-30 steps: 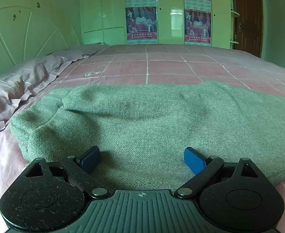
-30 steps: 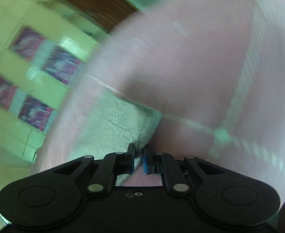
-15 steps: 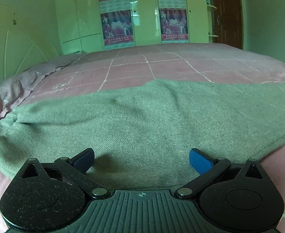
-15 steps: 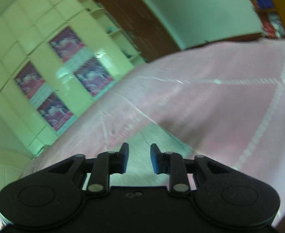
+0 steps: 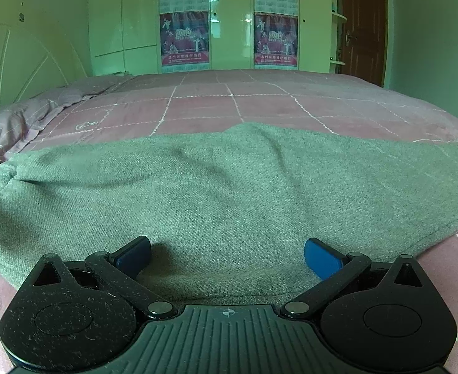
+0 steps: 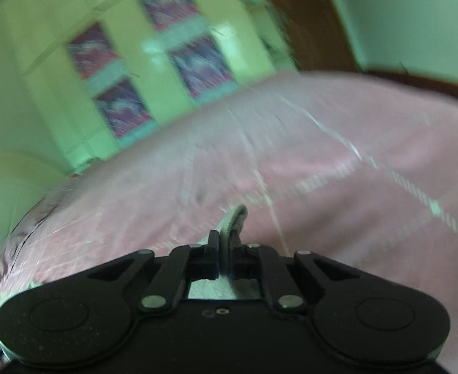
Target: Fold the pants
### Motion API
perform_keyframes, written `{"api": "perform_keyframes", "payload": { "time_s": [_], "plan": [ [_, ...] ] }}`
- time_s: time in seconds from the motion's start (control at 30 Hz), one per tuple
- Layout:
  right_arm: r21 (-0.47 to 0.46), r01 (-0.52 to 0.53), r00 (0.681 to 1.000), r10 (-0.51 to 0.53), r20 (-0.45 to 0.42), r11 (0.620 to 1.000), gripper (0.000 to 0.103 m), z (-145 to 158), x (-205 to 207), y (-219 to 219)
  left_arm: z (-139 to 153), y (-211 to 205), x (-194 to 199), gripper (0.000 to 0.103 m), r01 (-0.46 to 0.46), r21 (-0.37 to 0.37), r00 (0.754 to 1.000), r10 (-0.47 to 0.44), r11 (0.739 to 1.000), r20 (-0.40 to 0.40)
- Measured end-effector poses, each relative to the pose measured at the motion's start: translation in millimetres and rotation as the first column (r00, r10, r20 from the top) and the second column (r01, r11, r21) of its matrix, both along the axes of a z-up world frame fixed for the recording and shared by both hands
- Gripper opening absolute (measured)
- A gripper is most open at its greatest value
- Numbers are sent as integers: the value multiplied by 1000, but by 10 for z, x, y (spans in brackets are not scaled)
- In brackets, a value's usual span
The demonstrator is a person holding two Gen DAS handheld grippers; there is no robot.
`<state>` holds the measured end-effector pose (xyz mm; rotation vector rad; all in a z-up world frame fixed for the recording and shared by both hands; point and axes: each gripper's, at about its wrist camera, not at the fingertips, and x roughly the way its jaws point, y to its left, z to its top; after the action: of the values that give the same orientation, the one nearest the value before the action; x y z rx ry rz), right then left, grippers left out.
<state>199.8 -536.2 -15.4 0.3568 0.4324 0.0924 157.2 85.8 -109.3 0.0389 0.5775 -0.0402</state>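
The left gripper (image 5: pixel 227 254) gaped wide over the pants (image 5: pixel 229 193); the right gripper (image 6: pixel 226 243), at three o'clock, had just closed, pinching a fold of them.

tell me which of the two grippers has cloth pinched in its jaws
The right gripper: its jaws are shut on an edge of the grey-green knit pants. The left gripper hovers wide open above them.
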Motion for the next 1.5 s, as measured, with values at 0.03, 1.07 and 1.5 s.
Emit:
{"api": "perform_keyframes", "payload": {
  "time_s": [0.03, 1.07, 1.5],
  "plan": [
    [-57, 2, 1000, -2, 16, 998, 0, -9, -29, 55, 0, 6, 5, 103, 1, -1, 1000, -1, 1000, 1],
    [504, 362, 932, -313, -183, 784, 19, -1027, -686, 8, -16, 56, -14, 103, 11, -23, 1000, -10, 1000, 13],
    [373, 454, 889, -383, -251, 810, 23, -785, -696, -26, -19, 79, -30, 103, 15, -29, 1000, -15, 999, 21]
  ]
}}
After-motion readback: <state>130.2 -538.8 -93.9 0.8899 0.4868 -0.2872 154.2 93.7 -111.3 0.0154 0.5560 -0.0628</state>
